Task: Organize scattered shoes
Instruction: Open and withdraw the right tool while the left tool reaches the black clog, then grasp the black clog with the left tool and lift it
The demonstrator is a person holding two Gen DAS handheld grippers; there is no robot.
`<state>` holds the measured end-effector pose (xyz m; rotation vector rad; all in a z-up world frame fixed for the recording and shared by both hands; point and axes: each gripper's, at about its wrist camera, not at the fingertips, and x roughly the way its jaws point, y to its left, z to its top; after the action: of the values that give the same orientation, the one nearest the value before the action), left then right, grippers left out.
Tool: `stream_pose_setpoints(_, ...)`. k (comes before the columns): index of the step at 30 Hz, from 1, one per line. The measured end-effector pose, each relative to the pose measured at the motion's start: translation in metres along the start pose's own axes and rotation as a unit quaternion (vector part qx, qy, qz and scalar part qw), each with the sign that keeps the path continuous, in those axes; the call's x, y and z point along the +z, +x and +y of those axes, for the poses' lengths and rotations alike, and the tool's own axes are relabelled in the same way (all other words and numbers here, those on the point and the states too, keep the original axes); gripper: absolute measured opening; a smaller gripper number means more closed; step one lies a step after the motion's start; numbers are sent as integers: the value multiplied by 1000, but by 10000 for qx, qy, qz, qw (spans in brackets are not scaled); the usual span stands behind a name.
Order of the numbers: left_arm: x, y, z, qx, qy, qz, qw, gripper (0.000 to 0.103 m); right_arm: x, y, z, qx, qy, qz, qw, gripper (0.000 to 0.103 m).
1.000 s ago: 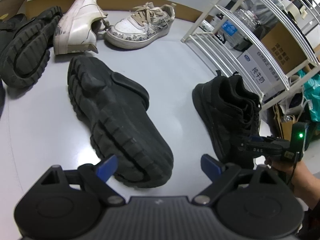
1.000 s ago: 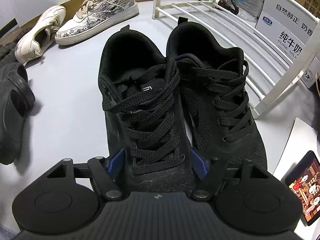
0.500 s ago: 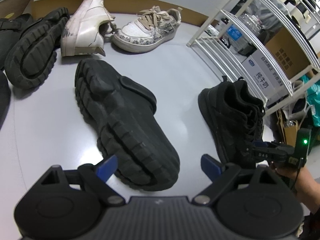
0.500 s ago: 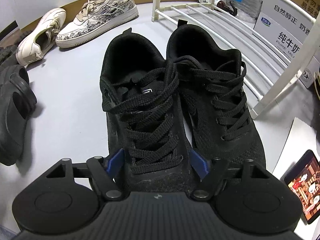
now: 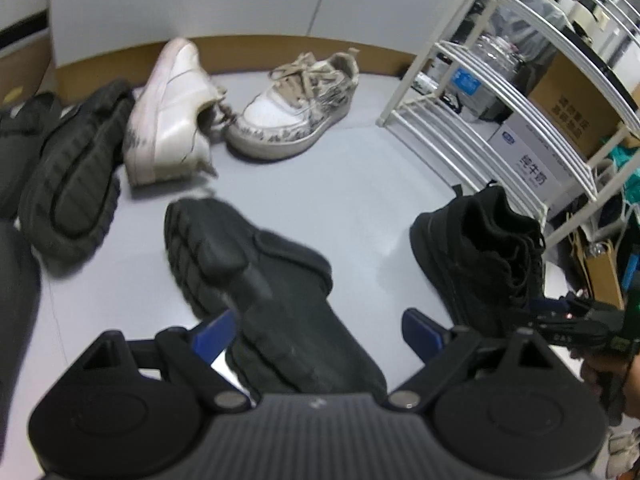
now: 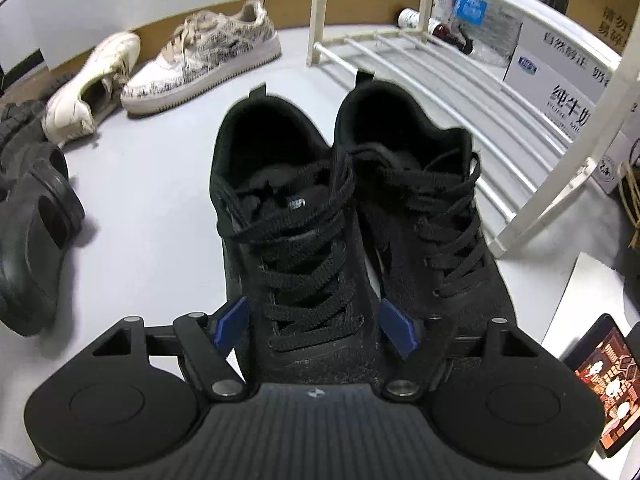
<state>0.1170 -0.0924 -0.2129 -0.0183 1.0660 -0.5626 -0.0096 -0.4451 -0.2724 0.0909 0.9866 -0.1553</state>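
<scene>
At your two o'clock, the white carton [image 6: 560,92] on the rack [image 6: 440,76] reads "纯牛奶"; smaller print above it is too blurred.

My left wrist camera looks low along my fingers across the floor, a black clog [image 5: 256,280] close at 6 o'clock. My right one sits nearer, over the black sneakers [image 6: 344,216]. Both share the white shoes [image 5: 240,112] and rack [image 6: 460,60].
</scene>
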Motion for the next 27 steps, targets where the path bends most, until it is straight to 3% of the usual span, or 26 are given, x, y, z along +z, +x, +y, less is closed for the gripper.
stream_pose_setpoints(6, 12, 25, -8, 312, 336, 308, 9985, 92, -4, -20, 4, 303, 130, -77, 9994, 77)
stream_pose_setpoints(9, 15, 38, -4, 522, 298, 270, 9978, 91, -13, -22, 9, 498, 118, 28, 9987, 77)
stream_pose_setpoints(12, 17, 53, 0, 593, 244, 482, 9968, 87, -21, -21, 12, 596, 114, 160, 9980, 77)
stream_pose_setpoints(18, 12, 76, 5, 812, 188, 729, 9939, 88, -25, -21, 11, 682, 128, 241, 9973, 77)
stream_pose_setpoints(20, 11, 82, 6, 921, 198, 670, 9933, 93, -27, -21, 11, 700, 134, 280, 9971, 77)
stream_pose_setpoints(23, 14, 87, 5, 1091, 301, 583, 9919, 93, -31, -20, 11, 727, 110, 334, 9967, 77)
stream_pose_setpoints(27, 17, 87, 6, 1227, 301, 540, 9905, 85, -34, -20, 11, 748, 99, 372, 9965, 77)
